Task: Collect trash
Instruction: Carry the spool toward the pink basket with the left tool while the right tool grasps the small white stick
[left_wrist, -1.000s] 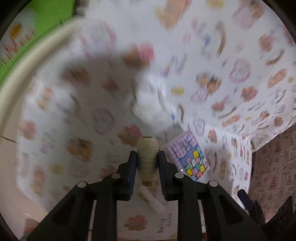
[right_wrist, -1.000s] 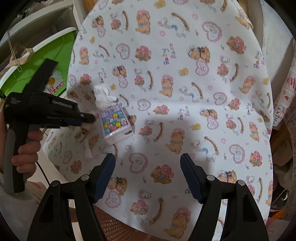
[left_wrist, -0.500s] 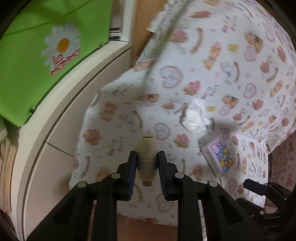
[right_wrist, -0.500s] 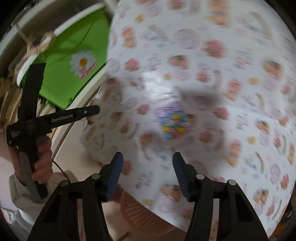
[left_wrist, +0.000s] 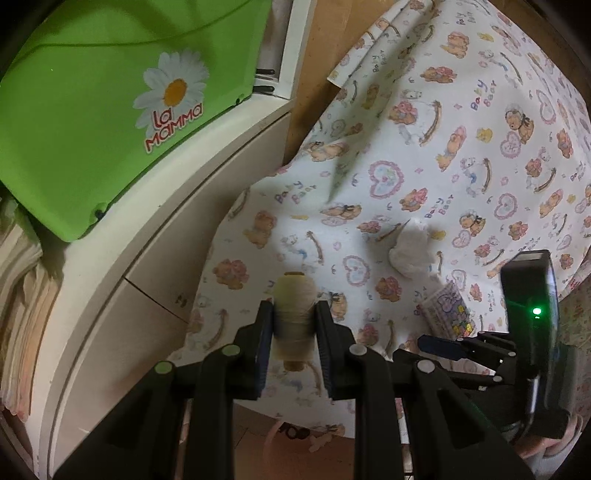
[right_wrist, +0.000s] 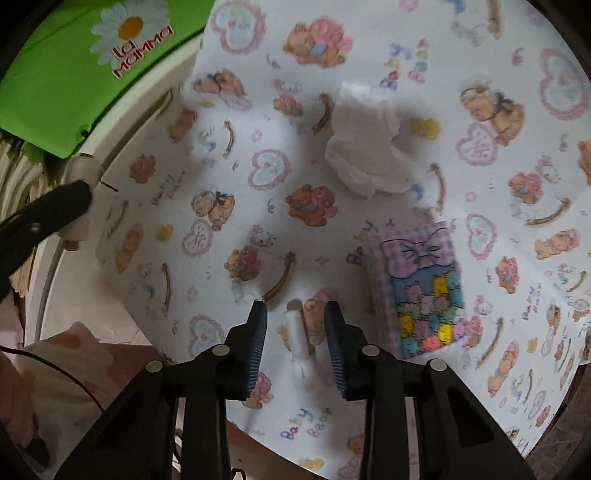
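My left gripper (left_wrist: 293, 314) is shut on a cream thread spool (left_wrist: 293, 308) and holds it in the air past the table's left edge. It also shows in the right wrist view (right_wrist: 79, 206). My right gripper (right_wrist: 295, 314) is open, its fingers either side of a thin white paper twist (right_wrist: 297, 332) lying on the teddy-bear tablecloth (right_wrist: 258, 110). A crumpled white tissue (right_wrist: 365, 155) lies further in; it also shows in the left wrist view (left_wrist: 412, 249). A pink patterned tissue pack (right_wrist: 421, 288) lies right of my right gripper.
A green "La Mamma" board (left_wrist: 92, 110) leans on a cream cabinet (left_wrist: 147, 240) left of the table. A pinkish basket (left_wrist: 291, 439) sits on the floor below the table edge. The right gripper's body (left_wrist: 524, 332) shows in the left wrist view.
My left gripper has pulled back off the table to the left with the spool. My right gripper has moved down towards the table and narrowed around the white paper twist.
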